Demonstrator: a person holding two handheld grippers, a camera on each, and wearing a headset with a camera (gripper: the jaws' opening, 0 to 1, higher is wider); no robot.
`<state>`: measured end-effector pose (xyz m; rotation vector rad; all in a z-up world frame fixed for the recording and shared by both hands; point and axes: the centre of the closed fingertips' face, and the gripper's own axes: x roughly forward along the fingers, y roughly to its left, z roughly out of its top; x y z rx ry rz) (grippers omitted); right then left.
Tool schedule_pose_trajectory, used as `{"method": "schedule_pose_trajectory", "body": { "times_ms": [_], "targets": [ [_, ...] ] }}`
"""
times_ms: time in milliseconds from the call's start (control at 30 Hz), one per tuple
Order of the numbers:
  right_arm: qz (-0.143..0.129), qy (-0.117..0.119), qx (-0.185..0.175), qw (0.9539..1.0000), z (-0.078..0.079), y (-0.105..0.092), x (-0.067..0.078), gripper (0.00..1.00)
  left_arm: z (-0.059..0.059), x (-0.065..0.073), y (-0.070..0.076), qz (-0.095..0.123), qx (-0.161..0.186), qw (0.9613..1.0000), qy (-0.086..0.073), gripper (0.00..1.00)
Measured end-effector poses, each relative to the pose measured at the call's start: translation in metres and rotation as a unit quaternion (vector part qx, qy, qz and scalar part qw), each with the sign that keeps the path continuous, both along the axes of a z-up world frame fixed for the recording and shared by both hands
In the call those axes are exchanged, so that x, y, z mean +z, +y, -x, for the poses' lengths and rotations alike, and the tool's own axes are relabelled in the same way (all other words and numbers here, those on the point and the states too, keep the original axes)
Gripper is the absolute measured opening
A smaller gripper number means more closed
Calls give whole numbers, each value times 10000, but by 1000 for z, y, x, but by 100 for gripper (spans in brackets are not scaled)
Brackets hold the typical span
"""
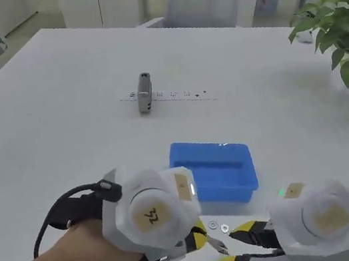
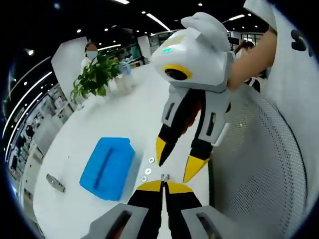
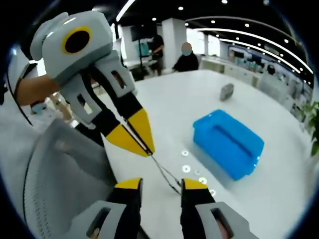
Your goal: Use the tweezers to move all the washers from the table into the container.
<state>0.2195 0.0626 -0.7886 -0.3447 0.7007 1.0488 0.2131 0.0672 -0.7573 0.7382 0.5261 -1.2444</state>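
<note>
1. Washers (image 3: 186, 169) lie flat in a loose row on the white table (image 1: 58, 124), just beside the near wall of the blue container (image 1: 215, 170) and not in it. I count about five in the right gripper view.
2. The left gripper (image 3: 144, 144) is clenched on one end of the tweezers (image 3: 164, 172), which stick straight out past its yellow tips.
3. The right gripper (image 2: 174, 167) is released, jaws apart and holding nothing. It faces the left one, close in.
4. The tweezers' long axis runs on from the left gripper's jaws toward the gap between the right gripper's jaws. The two thin legs seem to spread toward that far end, so I take it as the working end. I cannot tell if it touches the right jaw.
5. My read is that the tweezers are light, springy and thin, and apt to swivel in a hard pinch. I would hold them across the middle of the legs, so that a squeeze closes the tips.
6. The washers look thin, hard, light and slick, and hug the table. I would nip one across its ring, one leg through the hole, as a grab on the outer edge may flick it away.
</note>
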Motion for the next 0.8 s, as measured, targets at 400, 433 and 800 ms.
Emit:
{"method": "schedule_pose_trajectory", "body": {
  "times_ms": [400,433,800],
  "targets": [
    [541,-211,1098,9923,-5,25,-16,8,-3,10,3,-234,-331,9992,-65,0],
    [540,-271,1114,9919,-6,27,-16,6,-3,11,4,-244,-343,9991,-52,0],
    [447,-376,977,9935,-15,36,-8,2,-17,14,21,441,837,9953,201,11]
  ]
}}
